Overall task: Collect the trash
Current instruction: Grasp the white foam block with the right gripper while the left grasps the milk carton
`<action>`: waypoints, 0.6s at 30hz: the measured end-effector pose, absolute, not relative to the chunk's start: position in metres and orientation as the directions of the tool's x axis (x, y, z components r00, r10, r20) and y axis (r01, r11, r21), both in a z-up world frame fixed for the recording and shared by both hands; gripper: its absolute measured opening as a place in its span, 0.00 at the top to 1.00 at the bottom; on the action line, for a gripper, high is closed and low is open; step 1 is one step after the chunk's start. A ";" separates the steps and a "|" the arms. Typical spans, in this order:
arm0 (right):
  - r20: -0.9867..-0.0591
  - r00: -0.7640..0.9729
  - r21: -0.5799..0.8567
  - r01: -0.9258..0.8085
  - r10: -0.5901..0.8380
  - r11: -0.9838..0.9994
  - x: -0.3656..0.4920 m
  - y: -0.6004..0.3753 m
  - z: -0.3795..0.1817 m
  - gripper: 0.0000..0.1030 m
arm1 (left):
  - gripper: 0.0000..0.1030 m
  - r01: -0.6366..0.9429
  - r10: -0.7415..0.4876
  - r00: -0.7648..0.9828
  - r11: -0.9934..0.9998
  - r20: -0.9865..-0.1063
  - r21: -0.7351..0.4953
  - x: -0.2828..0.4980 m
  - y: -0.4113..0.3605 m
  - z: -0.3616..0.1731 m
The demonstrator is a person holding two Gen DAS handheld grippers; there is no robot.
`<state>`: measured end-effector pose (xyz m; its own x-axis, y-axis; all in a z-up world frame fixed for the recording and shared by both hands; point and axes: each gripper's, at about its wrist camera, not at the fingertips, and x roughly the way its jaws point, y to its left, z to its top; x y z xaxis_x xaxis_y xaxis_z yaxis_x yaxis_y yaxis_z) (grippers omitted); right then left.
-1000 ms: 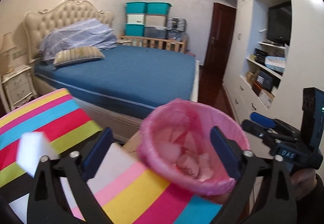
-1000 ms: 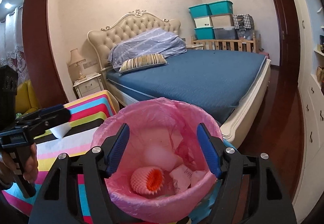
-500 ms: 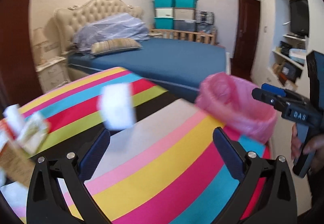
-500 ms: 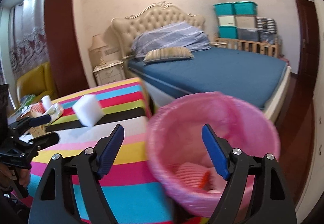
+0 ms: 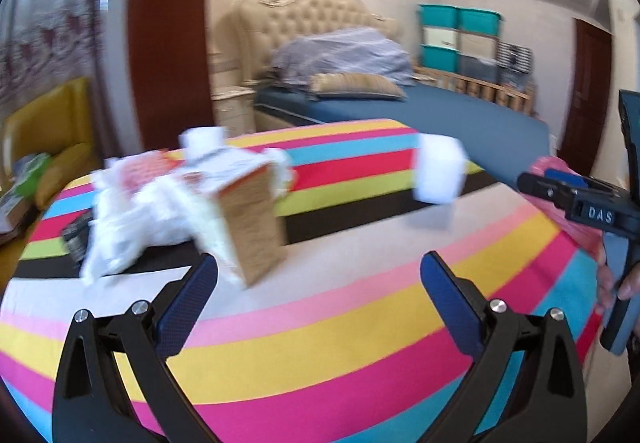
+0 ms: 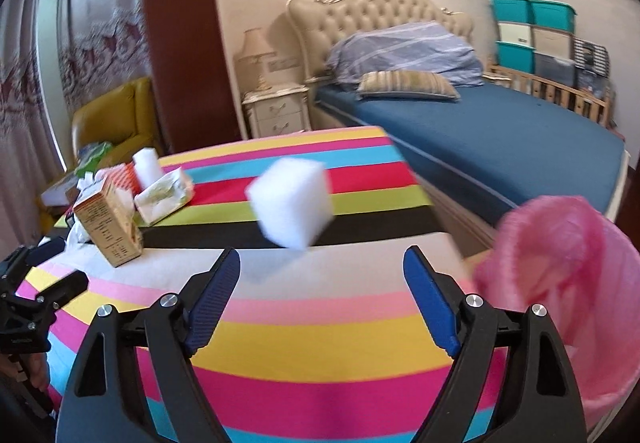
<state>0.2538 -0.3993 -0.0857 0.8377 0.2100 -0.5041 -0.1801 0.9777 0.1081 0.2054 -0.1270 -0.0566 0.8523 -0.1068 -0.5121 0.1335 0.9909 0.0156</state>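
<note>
Two grippers hovered over a striped desk (image 6: 320, 339). The left gripper (image 5: 318, 285) and the right gripper (image 6: 320, 275) each had fingers spread wide, holding nothing. One white foam block (image 6: 291, 203) lay mid-desk, one brown carton (image 6: 108, 229) far left, one pink-lined bin (image 6: 568, 275) right.

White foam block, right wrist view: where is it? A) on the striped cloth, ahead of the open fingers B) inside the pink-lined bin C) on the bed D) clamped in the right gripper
A: the white foam block sits on the striped cloth, ahead of the open right gripper, with the pink-lined bin off to the right.
</note>
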 end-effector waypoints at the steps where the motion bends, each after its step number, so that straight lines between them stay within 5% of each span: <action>1: -0.512 0.833 0.102 -0.186 0.212 0.977 0.257 -0.392 -0.087 0.21 | 0.05 0.101 -0.077 0.856 0.995 -0.512 0.018 0.207 -0.119 -0.056; 18: -0.631 0.770 0.065 -0.064 0.091 0.996 0.359 -0.328 -0.103 0.18 | 0.05 -0.021 -0.018 0.808 0.998 -0.589 -0.060 0.246 -0.087 -0.061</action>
<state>0.3586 -0.3280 -0.1035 0.7704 0.0912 -0.6310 -0.0645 0.9958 0.0652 0.2460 -0.0865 -0.0610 0.8082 -0.0185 -0.5886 -0.0208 0.9980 -0.0599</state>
